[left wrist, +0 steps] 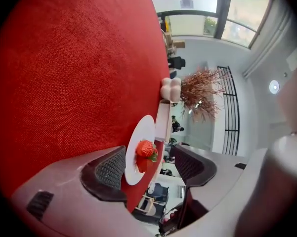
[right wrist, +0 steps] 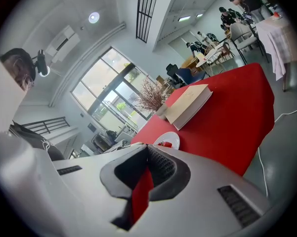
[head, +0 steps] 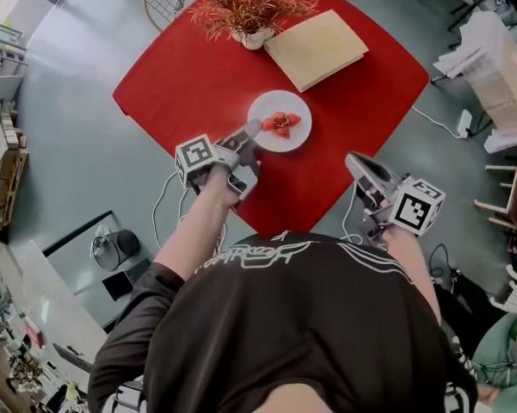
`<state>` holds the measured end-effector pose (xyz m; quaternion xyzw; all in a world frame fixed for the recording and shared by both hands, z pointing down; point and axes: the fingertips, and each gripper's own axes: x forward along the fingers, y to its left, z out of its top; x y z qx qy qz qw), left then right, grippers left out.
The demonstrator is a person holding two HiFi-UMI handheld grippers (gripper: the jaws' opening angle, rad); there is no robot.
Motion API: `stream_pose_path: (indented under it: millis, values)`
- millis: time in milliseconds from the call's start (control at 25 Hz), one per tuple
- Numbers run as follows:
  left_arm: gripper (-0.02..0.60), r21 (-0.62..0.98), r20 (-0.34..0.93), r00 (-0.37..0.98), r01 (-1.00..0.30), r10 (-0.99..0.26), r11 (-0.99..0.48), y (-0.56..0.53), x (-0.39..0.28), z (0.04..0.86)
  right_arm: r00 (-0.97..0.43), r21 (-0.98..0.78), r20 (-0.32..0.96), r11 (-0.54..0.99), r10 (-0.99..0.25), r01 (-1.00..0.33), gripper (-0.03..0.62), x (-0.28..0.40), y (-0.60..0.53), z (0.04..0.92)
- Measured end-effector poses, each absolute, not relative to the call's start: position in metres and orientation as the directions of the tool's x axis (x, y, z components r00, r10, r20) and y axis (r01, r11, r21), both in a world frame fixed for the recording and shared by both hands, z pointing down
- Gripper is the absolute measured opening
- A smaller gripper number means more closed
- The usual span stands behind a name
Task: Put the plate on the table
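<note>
A red surface (head: 361, 101) is shown, on which a book (head: 316, 48), a potted plant (head: 249, 7) and a white plate (head: 286, 101) of strawberries (head: 280, 124) are set. The left hand-held gripper (left wrist: 148, 154) is spread at the plate's rim. The right hand-held gripper (right wrist: 147, 154) is pressed together, held well apart from the plate.

Head view looks steeply down from above onto the whole red table (head: 181, 76). Left gripper view sits low and rolled sideways, close up to the plate (left wrist: 141, 130) (tabletop fills its left side) — right gripper view hangs back off the near edge, looking across. All three catch the plate.
</note>
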<state>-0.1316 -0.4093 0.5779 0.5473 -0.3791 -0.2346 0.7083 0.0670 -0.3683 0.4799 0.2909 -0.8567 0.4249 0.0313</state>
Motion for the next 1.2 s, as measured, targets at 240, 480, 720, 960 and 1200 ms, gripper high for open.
stream_pose_path:
  millis: [240,480,720,960,1200]
  values:
    - [0.319,0.943,0.317,0.589,-0.112,-0.744,0.313,-0.405,-0.136,0.576,-0.832,-0.725,0.285,0.461,-0.476,-0.512,0.008,0.07,-0.364,0.479]
    - [0.319,0.95,0.295,0.589,-0.097,-0.752,0.297,-0.388,-0.14,0.571,-0.835,-0.722,0.294,0.465,-0.465,-0.513,0.008,0.071,-0.357,0.48]
    - [0.164,0.99,0.144,0.608,-0.086,-0.781,0.115,-0.373,-0.137,0.53,-0.855,-0.717,0.28,0.496,-0.437,-0.489,0.008,0.061,-0.348,0.472]
    - [0.008,0.975,-0.039,0.689,-0.132,-0.724,-0.178,-0.346,-0.104,0.46,-0.877,-0.702,0.281,0.54,-0.389,-0.464,0.008,0.053,-0.326,0.466]
    - [0.006,0.693,0.076,0.788,-0.483,-0.611,-0.536,-0.294,-0.066,0.422,-0.886,-0.665,0.278,0.59,-0.372,-0.457,0.008,0.058,-0.295,0.453]
